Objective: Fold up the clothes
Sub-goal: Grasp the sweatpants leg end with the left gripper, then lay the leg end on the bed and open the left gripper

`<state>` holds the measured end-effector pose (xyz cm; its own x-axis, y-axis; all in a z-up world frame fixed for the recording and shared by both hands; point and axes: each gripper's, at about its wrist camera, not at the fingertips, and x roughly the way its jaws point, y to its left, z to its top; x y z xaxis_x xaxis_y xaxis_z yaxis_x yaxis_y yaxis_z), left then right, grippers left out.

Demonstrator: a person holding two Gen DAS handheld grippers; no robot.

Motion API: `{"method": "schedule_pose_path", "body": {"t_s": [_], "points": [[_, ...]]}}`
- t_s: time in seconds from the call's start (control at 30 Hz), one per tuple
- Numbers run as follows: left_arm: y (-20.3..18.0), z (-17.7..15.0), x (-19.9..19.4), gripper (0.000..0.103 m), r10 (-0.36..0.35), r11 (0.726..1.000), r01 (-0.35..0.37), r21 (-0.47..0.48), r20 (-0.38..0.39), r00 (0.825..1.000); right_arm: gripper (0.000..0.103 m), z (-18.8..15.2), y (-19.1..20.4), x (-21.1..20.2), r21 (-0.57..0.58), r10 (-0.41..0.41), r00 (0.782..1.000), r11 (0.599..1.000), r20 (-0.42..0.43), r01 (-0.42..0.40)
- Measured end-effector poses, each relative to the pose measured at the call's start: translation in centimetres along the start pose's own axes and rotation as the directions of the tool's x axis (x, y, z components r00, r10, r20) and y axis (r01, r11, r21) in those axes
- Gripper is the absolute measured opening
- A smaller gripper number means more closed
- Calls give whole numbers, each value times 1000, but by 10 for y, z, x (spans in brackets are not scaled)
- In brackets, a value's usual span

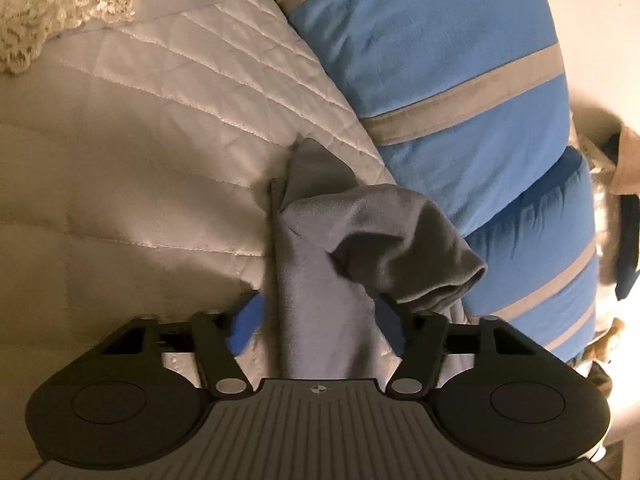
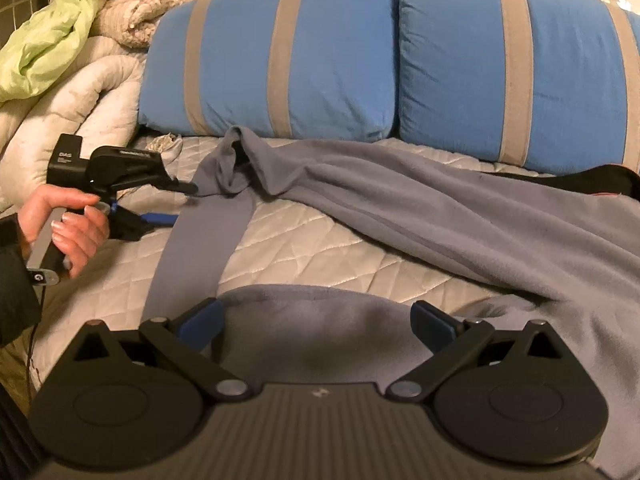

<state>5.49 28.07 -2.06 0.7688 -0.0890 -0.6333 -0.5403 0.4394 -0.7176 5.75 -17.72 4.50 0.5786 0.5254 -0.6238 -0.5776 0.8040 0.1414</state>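
My bed (image 2: 304, 248), covered in a quilted cream spread, carries everything. Two blue pillows (image 2: 272, 60) with grey stripes stand along its far edge. The grey fleece garment (image 2: 460, 216) sprawls across the bed from the right edge towards the pillows, with one sleeve (image 1: 320, 280) trailing to the left. A heap of bedding (image 2: 80, 40) sits at the far left corner. My right gripper (image 2: 316, 320) hovers over the garment's near hem with its fingers spread wide, gripping nothing. My left gripper (image 1: 320, 320) straddles the sleeve; its blue pads look half closed, though I cannot tell whether they actually pinch the fabric. My left hand (image 2: 68, 224) holds its handle.
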Motion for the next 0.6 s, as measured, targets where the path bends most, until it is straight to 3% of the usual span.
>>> {"method": "schedule_pose_path", "body": {"t_s": [0.07, 0.13, 0.23, 0.3, 0.6], "points": [[7, -1, 6, 3, 25, 998, -25, -58, -11, 1000, 103, 0, 0, 1, -7, -9, 1000, 1000, -1, 9], [8, -3, 6, 2, 52, 995, -52, -82, 1, 999, 103, -1, -1, 2, -8, -20, 1000, 1000, -3, 20], [-12, -8, -8, 2, 127, 992, -127, -3, 61, 990, 103, -3, -4, 2, 2, -33, 999, 999, -10, 33], [-20, -12, -21, 2, 165, 986, -166, 2, 89, 982, 103, -4, -6, 2, 9, -40, 999, 999, -14, 40], [-11, -30, -84, 2, 346, 938, -342, -52, 139, 928, 103, -5, -2, -13, -1, -46, 999, 999, 13, 46]]}}
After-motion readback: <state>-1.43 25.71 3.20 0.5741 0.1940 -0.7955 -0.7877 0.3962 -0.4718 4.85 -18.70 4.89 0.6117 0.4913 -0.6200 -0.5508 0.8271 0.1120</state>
